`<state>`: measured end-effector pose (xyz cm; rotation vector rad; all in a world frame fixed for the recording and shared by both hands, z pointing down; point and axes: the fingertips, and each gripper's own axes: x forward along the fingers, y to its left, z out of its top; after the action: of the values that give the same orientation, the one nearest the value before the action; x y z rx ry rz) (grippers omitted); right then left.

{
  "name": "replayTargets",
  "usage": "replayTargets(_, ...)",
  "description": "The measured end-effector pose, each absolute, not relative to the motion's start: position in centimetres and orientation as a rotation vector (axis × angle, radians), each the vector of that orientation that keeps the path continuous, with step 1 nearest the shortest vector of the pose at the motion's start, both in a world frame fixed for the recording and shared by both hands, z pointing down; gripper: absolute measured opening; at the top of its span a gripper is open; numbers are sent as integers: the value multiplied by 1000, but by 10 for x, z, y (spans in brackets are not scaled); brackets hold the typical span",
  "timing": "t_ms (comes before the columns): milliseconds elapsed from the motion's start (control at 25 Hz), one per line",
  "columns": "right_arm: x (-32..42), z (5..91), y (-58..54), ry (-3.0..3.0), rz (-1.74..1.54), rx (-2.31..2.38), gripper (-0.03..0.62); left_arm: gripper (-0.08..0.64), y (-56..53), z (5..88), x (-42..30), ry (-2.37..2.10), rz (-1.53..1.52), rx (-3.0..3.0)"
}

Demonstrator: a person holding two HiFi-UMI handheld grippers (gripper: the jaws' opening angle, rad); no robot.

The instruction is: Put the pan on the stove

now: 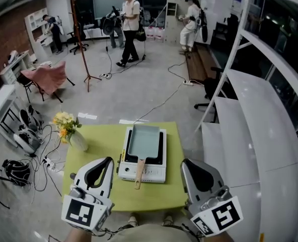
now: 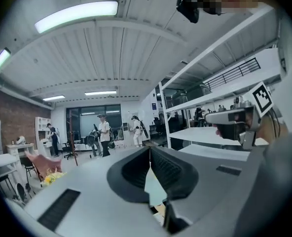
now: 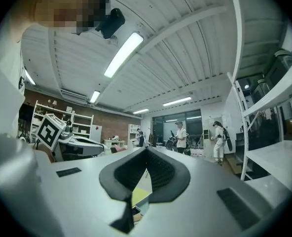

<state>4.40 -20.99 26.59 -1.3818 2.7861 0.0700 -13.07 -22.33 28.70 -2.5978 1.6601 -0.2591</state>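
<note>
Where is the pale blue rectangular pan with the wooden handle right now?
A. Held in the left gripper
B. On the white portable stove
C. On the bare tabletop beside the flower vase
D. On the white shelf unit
B: the head view shows the pale blue rectangular pan resting on the white portable stove on the yellow-green table, while the left gripper and right gripper are shut and hold nothing.

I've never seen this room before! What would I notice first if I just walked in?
The light-blue pan with a wooden handle sits on the white stove in the middle of the yellow-green table. Yellow flowers stand at its left edge, and the left gripper and right gripper hover at the near side, fingers shut and empty.
</note>
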Motion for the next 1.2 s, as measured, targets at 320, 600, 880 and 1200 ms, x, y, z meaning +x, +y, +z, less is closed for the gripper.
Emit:
replayTargets(320, 21, 275, -180, 2894, 76, -1297, 6, 6, -205, 282, -128, 1630, -137, -2606)
replayTargets(600, 13, 309, -179, 2959, -27, -1264, 6, 6, -206, 327, -139, 1687, -208, -2660)
replayTargets(880, 7, 353, -185, 3017, -133, -1285, 5, 6, -205, 364, -142, 1687, -301, -2636)
replayTargets(1200, 3, 362, -185, 3050, -146, -1243, 6, 6, -200, 378, -133, 1670, -314, -2706)
